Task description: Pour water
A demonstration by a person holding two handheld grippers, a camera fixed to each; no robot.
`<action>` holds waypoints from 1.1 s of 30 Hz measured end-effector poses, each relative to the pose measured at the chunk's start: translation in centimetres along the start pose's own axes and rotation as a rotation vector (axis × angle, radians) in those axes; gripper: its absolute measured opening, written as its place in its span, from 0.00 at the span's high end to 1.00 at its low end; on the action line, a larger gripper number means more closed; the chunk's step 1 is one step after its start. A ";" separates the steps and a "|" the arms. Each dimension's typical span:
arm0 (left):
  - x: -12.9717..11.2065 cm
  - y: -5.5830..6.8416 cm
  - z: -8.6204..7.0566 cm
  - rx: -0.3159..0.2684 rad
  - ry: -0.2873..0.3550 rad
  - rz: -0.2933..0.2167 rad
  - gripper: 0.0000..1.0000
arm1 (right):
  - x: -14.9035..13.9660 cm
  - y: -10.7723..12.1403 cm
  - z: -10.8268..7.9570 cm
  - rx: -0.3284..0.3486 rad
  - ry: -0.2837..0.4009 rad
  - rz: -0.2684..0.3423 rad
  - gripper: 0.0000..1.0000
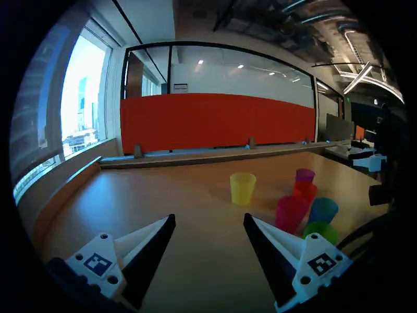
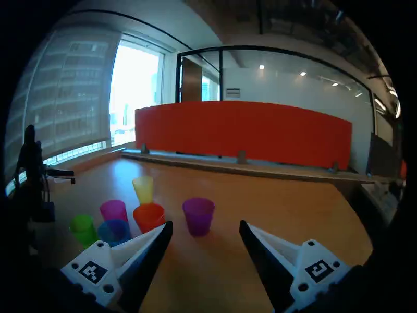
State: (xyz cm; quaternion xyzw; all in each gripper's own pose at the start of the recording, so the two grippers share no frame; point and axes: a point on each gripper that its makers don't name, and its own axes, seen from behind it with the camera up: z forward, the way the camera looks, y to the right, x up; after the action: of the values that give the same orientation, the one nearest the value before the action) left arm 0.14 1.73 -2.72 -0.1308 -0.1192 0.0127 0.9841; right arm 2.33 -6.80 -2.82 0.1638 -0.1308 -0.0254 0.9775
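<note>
Several coloured plastic cups stand upright on a wooden table. In the left gripper view, a yellow cup stands alone just ahead and right of my open left gripper. A purple cup, red cup, magenta cup, blue cup and green cup cluster farther right. In the right gripper view, my right gripper is open and holds nothing, with the purple cup just beyond its fingertips. The orange-red cup, yellow cup, magenta cup, blue cup and green cup stand to the left. Whether any cup holds water cannot be told.
A red partition on a raised ledge closes the table's far side. Windows run along one side. Dark equipment on a stand sits by the cups at the table's edge, also seen as dark gear.
</note>
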 end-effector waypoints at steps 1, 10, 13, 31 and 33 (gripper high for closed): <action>0.1 0.1 0.0 -0.001 0.007 -0.006 0.02 | 0.3 0.3 -0.1 -0.018 0.008 0.005 0.01; 1.9 -0.4 -0.2 0.024 0.070 -0.044 0.02 | 3.4 3.7 -0.5 -0.171 0.125 0.107 0.01; 2.8 -0.8 -0.2 0.037 0.095 -0.042 0.02 | 4.5 4.8 -0.8 -0.211 0.171 0.149 0.01; 7.9 -0.8 -0.7 0.071 0.228 -0.065 0.03 | 8.1 6.6 -3.1 -0.338 0.349 0.114 0.01; 8.1 -0.7 -0.6 0.075 0.237 -0.062 0.03 | 8.1 6.4 -3.2 -0.342 0.354 0.103 0.01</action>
State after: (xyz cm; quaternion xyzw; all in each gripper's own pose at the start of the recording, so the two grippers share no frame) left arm 8.11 1.37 -1.28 -0.0910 -0.0055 -0.0290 0.9954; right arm 11.01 -0.50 -1.62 -0.0090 0.0406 0.0315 0.9986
